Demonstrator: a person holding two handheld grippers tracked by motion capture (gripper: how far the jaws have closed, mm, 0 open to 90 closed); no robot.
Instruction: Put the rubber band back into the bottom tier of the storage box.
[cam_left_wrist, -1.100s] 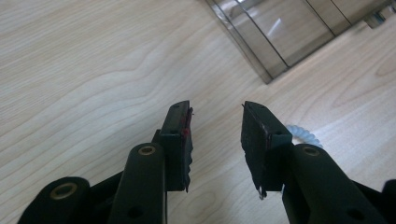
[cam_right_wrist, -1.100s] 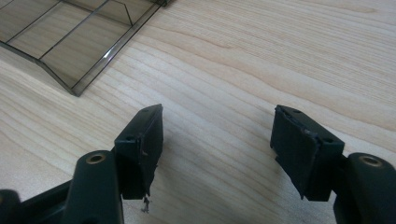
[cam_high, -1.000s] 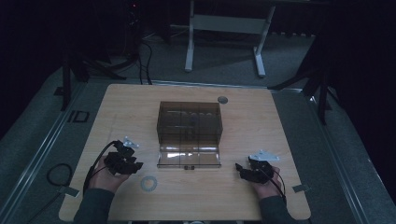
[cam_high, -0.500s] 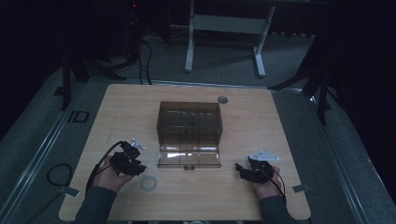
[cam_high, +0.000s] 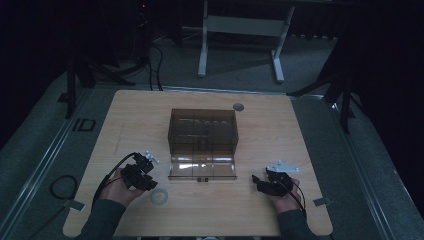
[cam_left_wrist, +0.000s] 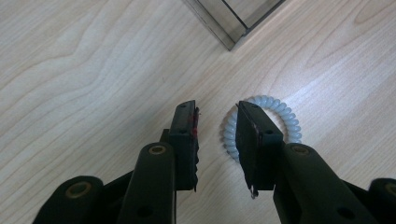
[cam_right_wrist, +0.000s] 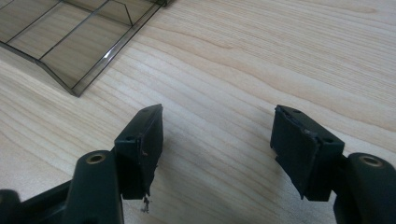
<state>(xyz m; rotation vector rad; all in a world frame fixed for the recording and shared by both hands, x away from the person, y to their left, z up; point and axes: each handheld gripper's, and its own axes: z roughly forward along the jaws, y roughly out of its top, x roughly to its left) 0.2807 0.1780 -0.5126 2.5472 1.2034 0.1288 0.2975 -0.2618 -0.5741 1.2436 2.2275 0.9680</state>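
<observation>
- A smoky see-through box (cam_high: 202, 132) sits in the middle of the pale wooden table (cam_high: 300, 130); its lid (cam_high: 202, 167) is folded down flat on the side nearest the person.
- The left gripper (cam_high: 145, 175) hangs low over the table, just off the lid's near-left corner. Its jaws stand a little apart, with nothing between them.
- A white coiled ring (cam_high: 159, 197) lies flat on the wood just near of that same corner. In the left gripper view the ring (cam_left_wrist: 280, 112) is partly hidden under the right-hand jaw, which sits over its middle.
- The right gripper (cam_high: 261, 181) is held just off the lid's near-right corner, its jaws spread wide and empty over bare wood.
- A small dark round disc (cam_high: 238, 106) sits just beyond the box's far-right corner.
</observation>
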